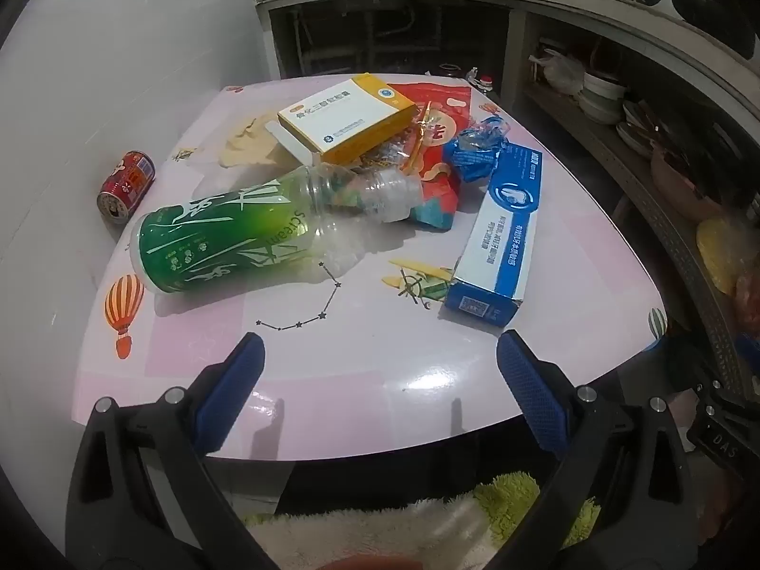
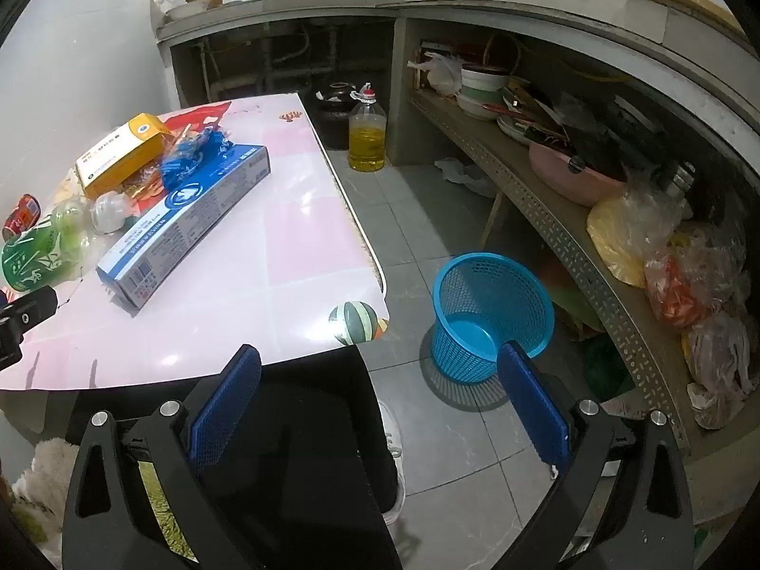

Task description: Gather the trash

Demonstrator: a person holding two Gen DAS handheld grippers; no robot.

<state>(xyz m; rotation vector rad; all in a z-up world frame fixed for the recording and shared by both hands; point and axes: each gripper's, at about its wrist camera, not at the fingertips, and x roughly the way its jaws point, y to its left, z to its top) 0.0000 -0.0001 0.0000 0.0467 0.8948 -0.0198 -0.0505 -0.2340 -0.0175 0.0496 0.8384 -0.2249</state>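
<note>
Green bottle [image 1: 223, 232] touches yellow box [image 1: 346, 118]; blue basket [image 2: 491, 316] stands apart.

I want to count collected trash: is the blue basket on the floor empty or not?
Empty. The right wrist view looks into the blue basket and shows only its bare bottom.

- One green plastic bottle [image 1: 223, 242], lying on its side.
- One red can [image 1: 127, 186].
- Two cardboard boxes: one yellow box [image 1: 349, 118] and one long blue box [image 1: 498, 232].
- One crumpled blue wrapper [image 1: 475, 149].
- One red snack bag [image 1: 441, 109].
- One blue basket [image 2: 491, 316].
- One oil bottle [image 2: 366, 135].
</note>
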